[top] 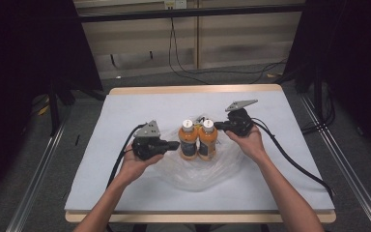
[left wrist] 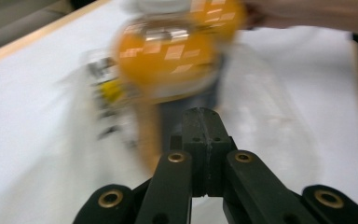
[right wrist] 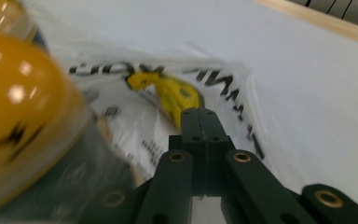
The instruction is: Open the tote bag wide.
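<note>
Two orange bottles with white caps, the left bottle (top: 189, 140) and the right bottle (top: 207, 139), stand side by side on a crumpled clear plastic bag (top: 198, 171) in the middle of the table. My left gripper (top: 175, 144) is level, its tip right beside the left bottle, jaws shut. In the left gripper view its jaws (left wrist: 205, 119) are pressed together below the blurred bottles (left wrist: 168, 56). My right gripper (top: 218, 126) points at the right bottle's shoulder, jaws shut. In the right gripper view they (right wrist: 199, 115) sit over the printed bag (right wrist: 168, 93), beside a bottle (right wrist: 23, 121). Whether either pinches film is unclear.
A white sheet (top: 125, 116) covers the wooden table (top: 193, 89). Black cables trail from both grippers, one off the right side (top: 290, 159). Dark curtains and metal rails flank the table; cables lie on the floor behind it.
</note>
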### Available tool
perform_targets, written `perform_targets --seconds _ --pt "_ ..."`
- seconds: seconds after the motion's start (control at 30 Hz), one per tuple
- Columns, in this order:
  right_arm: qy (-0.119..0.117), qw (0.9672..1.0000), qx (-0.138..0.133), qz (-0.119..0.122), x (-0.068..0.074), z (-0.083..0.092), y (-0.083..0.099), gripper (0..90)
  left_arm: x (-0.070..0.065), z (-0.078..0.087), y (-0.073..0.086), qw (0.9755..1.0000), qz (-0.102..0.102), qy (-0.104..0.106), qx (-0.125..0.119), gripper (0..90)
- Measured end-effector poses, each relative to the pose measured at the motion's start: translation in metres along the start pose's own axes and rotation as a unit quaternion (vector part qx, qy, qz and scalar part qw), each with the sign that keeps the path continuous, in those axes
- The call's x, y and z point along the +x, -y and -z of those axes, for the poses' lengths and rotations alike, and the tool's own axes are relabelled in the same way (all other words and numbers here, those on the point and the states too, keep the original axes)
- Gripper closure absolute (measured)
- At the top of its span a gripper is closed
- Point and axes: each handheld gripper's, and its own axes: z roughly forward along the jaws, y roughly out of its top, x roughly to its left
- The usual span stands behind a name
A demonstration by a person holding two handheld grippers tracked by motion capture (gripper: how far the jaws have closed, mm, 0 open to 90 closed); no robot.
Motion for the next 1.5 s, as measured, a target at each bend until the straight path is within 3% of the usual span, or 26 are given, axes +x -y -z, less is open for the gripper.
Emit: perform_targets --seconds 0.1,0.23,0.3,0.4,0.57,0.6,0.73,0.83,0.87,1.03,1.1,1.13,1.2,1.23,1.33,1.37,1.4,1.43,1.5 --pt "-0.003 0.9999 0.008 0.008 0.008 0.015 0.013 90.0 0.02 -0.006 0.007 0.9994 0.03 -0.01 0.01 90.0" --pt "-0.009 0.9999 0.01 0.001 0.012 0.025 0.021 90.0 0.023 -0.023 0.01 0.999 0.024 -0.005 0.038 90.0" --pt "-0.014 0.9996 0.022 0.005 0.019 0.031 0.03 90.0 0.024 -0.039 0.016 0.9968 0.025 -0.016 0.075 90.0" --pt "-0.021 0.9989 0.04 0.01 0.026 0.032 0.042 90.0 0.029 -0.054 0.024 0.994 0.028 -0.02 0.103 90.0" --pt "-0.027 0.9973 0.066 0.016 0.036 0.028 0.059 90.0 0.038 -0.063 0.036 0.9909 0.044 -0.028 0.123 90.0" --pt "-0.028 0.9971 0.068 0.02 0.037 0.027 0.061 90.0 0.04 -0.063 0.04 0.9913 0.054 -0.031 0.116 90.0" --pt "-0.026 0.9961 0.08 0.027 0.041 0.027 0.07 90.0 0.042 -0.06 0.041 0.9907 0.05 -0.052 0.115 90.0" --pt "-0.019 0.9951 0.091 0.035 0.042 0.028 0.077 90.0 0.045 -0.058 0.043 0.9908 0.057 -0.055 0.11 90.0" --pt "-0.022 0.9955 0.086 0.033 0.041 0.029 0.079 90.0 0.046 -0.057 0.043 0.99 0.059 -0.059 0.114 90.0" --pt "-0.012 0.9958 0.085 0.03 0.039 0.038 0.086 90.0 0.048 -0.052 0.047 0.9904 0.063 -0.064 0.106 90.0" --pt "-0.011 0.9962 0.081 0.031 0.038 0.04 0.089 90.0 0.049 -0.048 0.048 0.989 0.065 -0.071 0.112 90.0" --pt "-0.001 0.9955 0.086 0.04 0.041 0.042 0.089 90.0 0.049 -0.047 0.049 0.9892 0.069 -0.068 0.111 90.0" --pt "0.003 0.9952 0.087 0.046 0.044 0.043 0.09 90.0 0.049 -0.045 0.049 0.9911 0.07 -0.057 0.098 89.5" --pt "0.01 0.9942 0.087 0.063 0.047 0.046 0.091 90.0 0.046 -0.041 0.045 0.9929 0.066 -0.049 0.087 87.2" --pt "0.006 0.9957 0.077 0.051 0.048 0.048 0.094 90.0 0.041 -0.032 0.037 0.9957 0.057 -0.035 0.064 86.7" --pt "0.002 0.998 0.048 0.041 0.047 0.054 0.093 90.0 0.035 -0.025 0.032 0.997 0.051 -0.033 0.048 86.7" --pt "0.002 0.998 0.048 0.041 0.047 0.054 0.093 90.0 0.035 -0.025 0.032 0.997 0.051 -0.033 0.048 86.3" --pt "-0.002 0.9995 0.02 0.025 0.046 0.061 0.088 90.0 0.029 -0.018 0.027 0.998 0.046 -0.03 0.031 85.3" --pt "0.002 0.9997 0.011 0.021 0.046 0.064 0.087 90.0 0.024 -0.014 0.024 0.9984 0.042 -0.029 0.024 84.8"
